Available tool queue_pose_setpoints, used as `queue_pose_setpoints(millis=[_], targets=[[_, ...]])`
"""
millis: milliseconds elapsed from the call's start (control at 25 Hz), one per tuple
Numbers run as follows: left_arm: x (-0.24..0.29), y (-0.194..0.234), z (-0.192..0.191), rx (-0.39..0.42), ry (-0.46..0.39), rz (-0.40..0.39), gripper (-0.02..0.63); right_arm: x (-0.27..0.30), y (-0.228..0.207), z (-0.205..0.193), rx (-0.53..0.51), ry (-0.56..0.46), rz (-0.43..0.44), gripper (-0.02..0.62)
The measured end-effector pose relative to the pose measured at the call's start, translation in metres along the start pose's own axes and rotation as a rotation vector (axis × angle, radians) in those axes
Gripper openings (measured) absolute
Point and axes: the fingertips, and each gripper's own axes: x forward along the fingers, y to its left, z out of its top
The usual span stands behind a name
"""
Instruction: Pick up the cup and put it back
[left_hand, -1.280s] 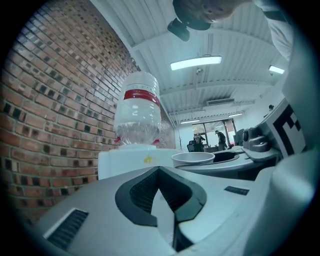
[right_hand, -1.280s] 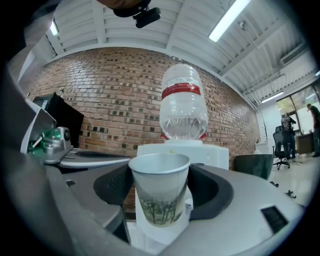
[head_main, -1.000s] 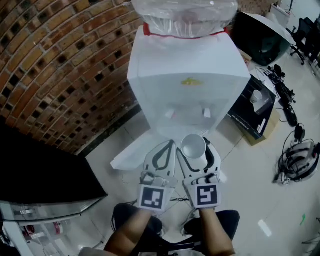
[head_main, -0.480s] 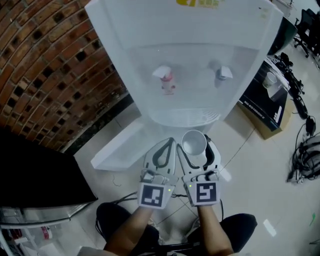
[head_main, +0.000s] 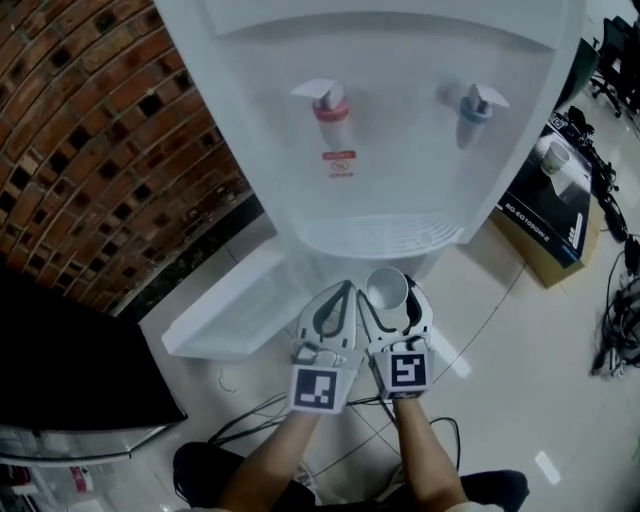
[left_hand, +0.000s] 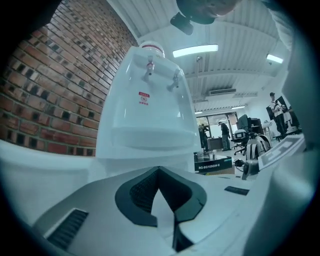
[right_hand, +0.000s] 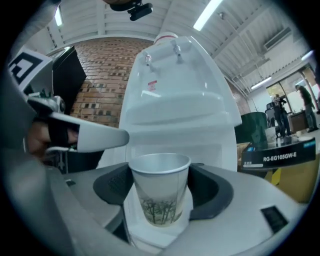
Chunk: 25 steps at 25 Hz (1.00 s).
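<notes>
1. Grips the paper cup (right_hand: 161, 192) in the right gripper (right_hand: 162, 182), jaws spread wide, with a dark curved pad pressed to each side of the cup just under its rim
2. Holds the cup upright between those jaws, mouth to the top, with a print of bare trees low on its wall
3. Shuts the left gripper (head_main: 343, 290) on nothing, jaws pressed together at the tips, with only a bare diamond-shaped gap between the pads behind them
4. Sets the left jaws just beside the right ones, to the left of the cup, both pairs pointing the same way
5. Points both pairs at a white water dispenser (head_main: 400, 150), straight ahead of the jaws, with its drip tray (head_main: 385, 235) just beyond the fingertips in the head view and above the cup's rim in the right gripper view
6. Puts a red tap (head_main: 330, 105) ahead of and above the left jaws, and a blue tap (head_main: 477, 103) ahead of, above and to the right of the right jaws
7. Has a brick wall (head_main: 90, 150) off to the left of the left jaws and a white panel (head_main: 225, 315) lying on the floor, near those jaws on the same side
8. Has a printed cardboard box (head_main: 548, 210) on the floor well off to the right of the right jaws
</notes>
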Motion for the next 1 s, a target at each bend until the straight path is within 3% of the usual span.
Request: queue_pose_setpoints(millis=[160, 440, 760, 1000], targets=[[0.004, 0.002, -0.038, 0.008, 0.050, -0.012, -0.006, 0.027, -0.012, -0.038, 0.035, 0.020, -0.010, 0.344], [0.007, 0.002, -0.089, 0.007, 0.129, -0.026, -0.006, 0.082, -0.029, -0.110, 0.001, 0.047, 0.009, 0.344], [0.006, 0.009, -0.113, -0.004, 0.164, -0.009, -0.006, 0.127, -0.038, -0.157, -0.025, 0.060, 0.028, 0.347], [0.005, 0.008, -0.121, 0.006, 0.191, -0.014, -0.006, 0.139, -0.046, -0.161, 0.000, 0.061, 0.013, 0.357]])
